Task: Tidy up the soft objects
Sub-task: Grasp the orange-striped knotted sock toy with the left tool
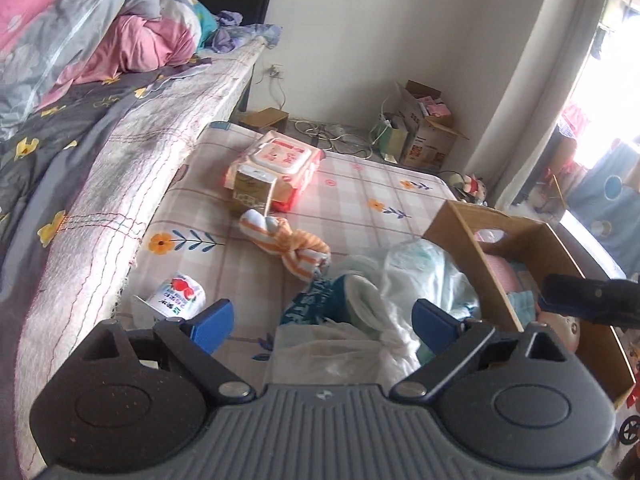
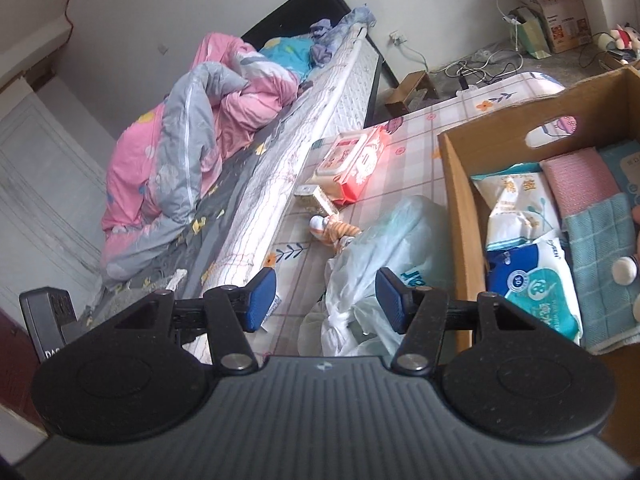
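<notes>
A flowered checked mat (image 1: 360, 196) lies beside the bed (image 1: 120, 152); the knotted striped cloth (image 1: 292, 246) rests there. Both tongs, left (image 1: 322, 318) and right (image 2: 326, 294), stand released, empty.

Open left hand-held gripper (image 1: 322, 320) above plastic bag (image 1: 384, 292).

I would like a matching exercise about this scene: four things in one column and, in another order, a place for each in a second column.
Things:
1. teal cloth
2. orange striped cloth
3. pink quilt
4. wet wipes pack

Places:
A. on the bed
B. inside the cardboard box
C. on the floor mat, knotted, near the plastic bag
D. on the floor mat, against a small carton

Pairs: 1-B, 2-C, 3-A, 4-D
</notes>
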The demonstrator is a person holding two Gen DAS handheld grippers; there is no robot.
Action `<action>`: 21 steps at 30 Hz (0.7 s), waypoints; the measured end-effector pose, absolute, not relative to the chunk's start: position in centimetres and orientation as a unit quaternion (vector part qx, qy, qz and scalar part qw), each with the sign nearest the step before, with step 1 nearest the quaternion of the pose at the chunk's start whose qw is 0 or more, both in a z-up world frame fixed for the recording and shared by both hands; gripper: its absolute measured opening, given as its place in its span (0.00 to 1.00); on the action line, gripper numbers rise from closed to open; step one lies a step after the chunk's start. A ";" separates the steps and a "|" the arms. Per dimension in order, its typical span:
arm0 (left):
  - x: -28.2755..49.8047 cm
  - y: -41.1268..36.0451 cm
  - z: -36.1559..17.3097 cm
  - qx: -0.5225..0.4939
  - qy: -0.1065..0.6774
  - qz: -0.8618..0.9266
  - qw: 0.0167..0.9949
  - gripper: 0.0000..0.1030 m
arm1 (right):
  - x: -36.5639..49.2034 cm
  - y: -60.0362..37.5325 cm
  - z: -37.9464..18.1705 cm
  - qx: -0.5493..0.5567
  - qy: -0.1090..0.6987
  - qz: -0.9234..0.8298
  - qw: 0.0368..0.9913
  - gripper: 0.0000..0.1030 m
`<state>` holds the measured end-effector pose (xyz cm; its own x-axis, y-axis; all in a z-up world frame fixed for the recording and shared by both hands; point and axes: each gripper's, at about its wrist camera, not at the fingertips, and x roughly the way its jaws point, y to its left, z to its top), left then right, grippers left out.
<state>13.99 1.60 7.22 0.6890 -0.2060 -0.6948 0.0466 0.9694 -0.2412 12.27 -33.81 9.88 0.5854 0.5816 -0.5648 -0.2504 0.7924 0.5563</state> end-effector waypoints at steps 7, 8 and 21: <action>21.9 5.3 6.2 -0.170 0.424 -0.066 0.887 0.94 | 17.4 -26.4 10.7 0.073 0.412 0.272 0.867 0.53; 23.0 5.4 6.0 -0.172 0.432 -0.058 0.883 0.94 | 18.5 -25.0 10.6 0.048 0.418 0.278 0.864 0.54; 35.1 3.4 -1.7 -0.177 0.525 -0.037 0.832 0.59 | 31.7 -12.4 2.6 -0.137 0.465 0.312 0.817 0.51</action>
